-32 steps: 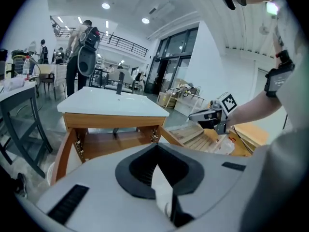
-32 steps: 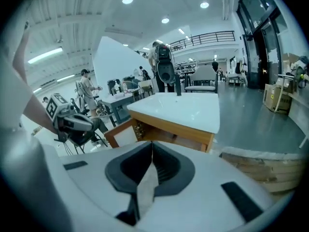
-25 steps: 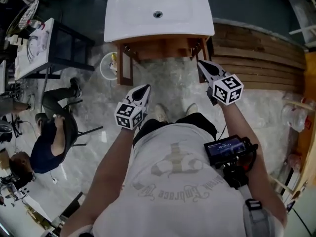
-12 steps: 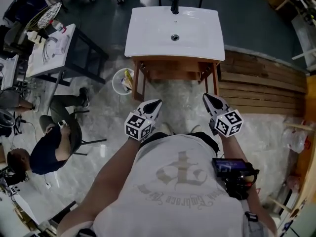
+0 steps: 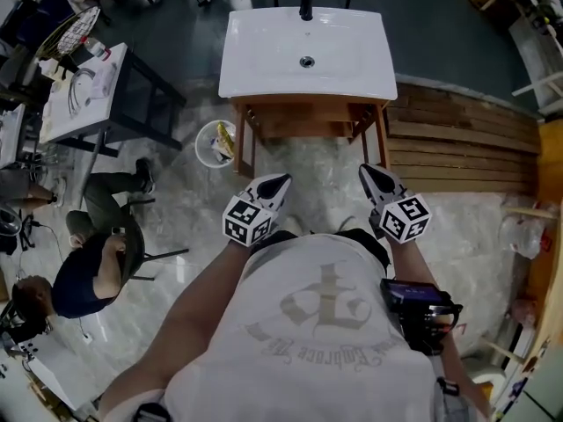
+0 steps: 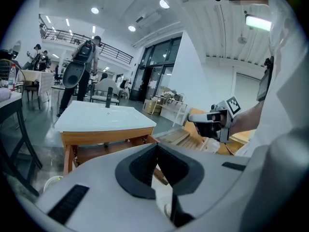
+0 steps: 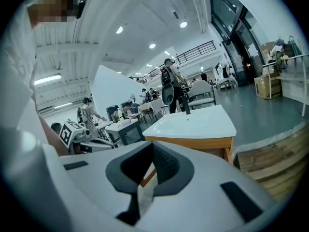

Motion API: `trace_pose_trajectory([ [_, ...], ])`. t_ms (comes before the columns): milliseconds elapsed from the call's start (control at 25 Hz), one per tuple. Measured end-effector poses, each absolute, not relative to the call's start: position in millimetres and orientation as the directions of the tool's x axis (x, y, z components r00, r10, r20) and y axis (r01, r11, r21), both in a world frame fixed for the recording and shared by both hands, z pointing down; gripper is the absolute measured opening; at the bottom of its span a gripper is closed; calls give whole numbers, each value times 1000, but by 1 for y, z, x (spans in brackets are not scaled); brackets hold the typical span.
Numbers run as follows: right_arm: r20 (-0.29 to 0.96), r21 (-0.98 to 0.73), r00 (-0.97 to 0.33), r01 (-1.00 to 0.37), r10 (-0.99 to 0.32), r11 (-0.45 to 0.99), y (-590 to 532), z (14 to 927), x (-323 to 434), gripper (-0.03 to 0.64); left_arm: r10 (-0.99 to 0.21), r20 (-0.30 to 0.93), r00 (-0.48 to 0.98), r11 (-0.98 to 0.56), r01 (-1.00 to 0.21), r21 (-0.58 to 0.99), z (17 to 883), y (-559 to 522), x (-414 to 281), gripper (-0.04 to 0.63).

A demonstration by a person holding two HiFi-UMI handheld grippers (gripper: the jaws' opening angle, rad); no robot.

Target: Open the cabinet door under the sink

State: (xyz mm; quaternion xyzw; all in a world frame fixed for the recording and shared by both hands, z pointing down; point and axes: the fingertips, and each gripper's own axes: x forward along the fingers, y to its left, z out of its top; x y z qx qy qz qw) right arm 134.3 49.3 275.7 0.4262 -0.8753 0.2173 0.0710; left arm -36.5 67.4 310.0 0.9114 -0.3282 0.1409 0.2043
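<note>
The white sink (image 5: 306,55) sits on a wooden cabinet (image 5: 308,117) ahead of me. A wooden panel (image 5: 244,143) juts toward me on its left and another (image 5: 380,139) on its right. My left gripper (image 5: 279,183) and right gripper (image 5: 366,172) hover side by side in front of the cabinet, both shut and holding nothing. In the left gripper view the shut jaws (image 6: 155,151) aim below the sink (image 6: 104,117), with the right gripper (image 6: 194,117) off to the side. The right gripper view shows its shut jaws (image 7: 152,151) under the sink (image 7: 193,122).
A white bin (image 5: 215,143) stands left of the cabinet. A dark-framed table (image 5: 84,90) and a seated person (image 5: 97,253) are further left. Wooden decking (image 5: 457,143) lies to the right. My shoes (image 5: 286,225) stand on a marble floor (image 5: 308,183).
The right gripper has drawn back from the cabinet's right side. The left gripper has risen slightly. The head view now takes in the whole sink.
</note>
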Motion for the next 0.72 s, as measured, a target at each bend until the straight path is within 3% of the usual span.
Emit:
trace_pose_trajectory([
  [720, 347, -311, -576, -815, -740, 489, 53, 274, 134, 14, -476, 401, 783, -740, -603, 298, 309, 74, -37, 11],
])
